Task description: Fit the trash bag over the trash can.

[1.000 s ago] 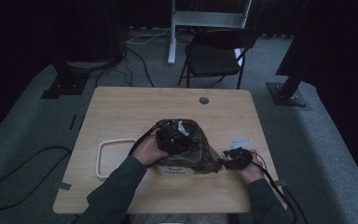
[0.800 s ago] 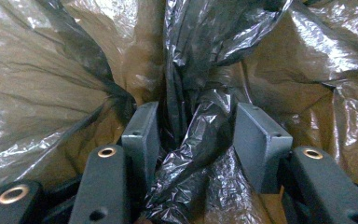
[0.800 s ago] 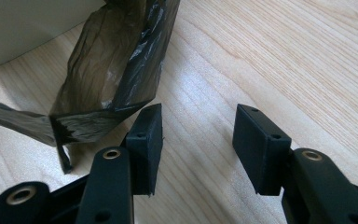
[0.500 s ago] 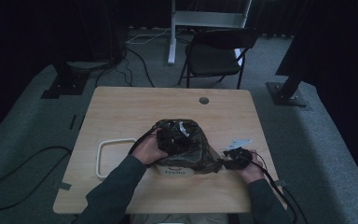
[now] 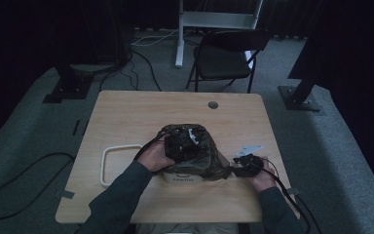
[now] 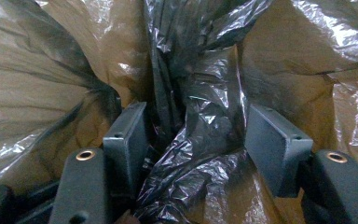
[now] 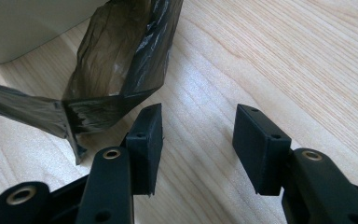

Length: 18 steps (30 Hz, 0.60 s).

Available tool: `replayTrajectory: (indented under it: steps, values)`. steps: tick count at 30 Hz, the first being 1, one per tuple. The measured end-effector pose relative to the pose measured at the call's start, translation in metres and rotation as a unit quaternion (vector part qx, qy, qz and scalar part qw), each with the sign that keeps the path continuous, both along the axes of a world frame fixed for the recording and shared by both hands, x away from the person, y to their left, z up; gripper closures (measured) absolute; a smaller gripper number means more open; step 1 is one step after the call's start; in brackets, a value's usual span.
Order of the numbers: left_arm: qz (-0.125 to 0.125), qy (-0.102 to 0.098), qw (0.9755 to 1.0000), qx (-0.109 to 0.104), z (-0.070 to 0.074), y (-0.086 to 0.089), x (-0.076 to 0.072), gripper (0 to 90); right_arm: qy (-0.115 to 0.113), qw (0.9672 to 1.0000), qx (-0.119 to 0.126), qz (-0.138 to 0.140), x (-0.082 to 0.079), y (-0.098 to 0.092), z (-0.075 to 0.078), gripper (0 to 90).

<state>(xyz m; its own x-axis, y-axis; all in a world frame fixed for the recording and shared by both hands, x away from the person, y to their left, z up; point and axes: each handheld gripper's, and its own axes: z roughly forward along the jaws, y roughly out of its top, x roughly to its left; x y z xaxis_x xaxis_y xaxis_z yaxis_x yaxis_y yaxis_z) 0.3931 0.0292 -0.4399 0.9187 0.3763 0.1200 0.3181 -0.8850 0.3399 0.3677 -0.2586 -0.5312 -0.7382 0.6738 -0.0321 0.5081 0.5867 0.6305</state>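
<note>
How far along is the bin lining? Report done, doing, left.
Done: the bag drapes over the white bin. In hand: the left gripper, inside it, has just been opening, a fold between its jaws. Left: the right gripper, open, has a loose edge beside it to settle.

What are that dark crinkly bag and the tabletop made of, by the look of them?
The bag looks like thin plastic film: glossy, crumpled, brownish where light passes through. The table looks like pale wood or a wood-look laminate, matte with straight grain lines.
</note>
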Motion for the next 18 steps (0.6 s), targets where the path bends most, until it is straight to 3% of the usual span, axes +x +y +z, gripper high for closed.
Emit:
replayTrajectory:
  steps: [18]
  values:
    - [-0.001, 0.004, 1.0000, -0.001, -0.0005, 0.0014, -0.0003, 31.4, 0.001, 1.0000, 0.001, 0.002, 0.0001, 0.0000, -0.0001, 52.2]
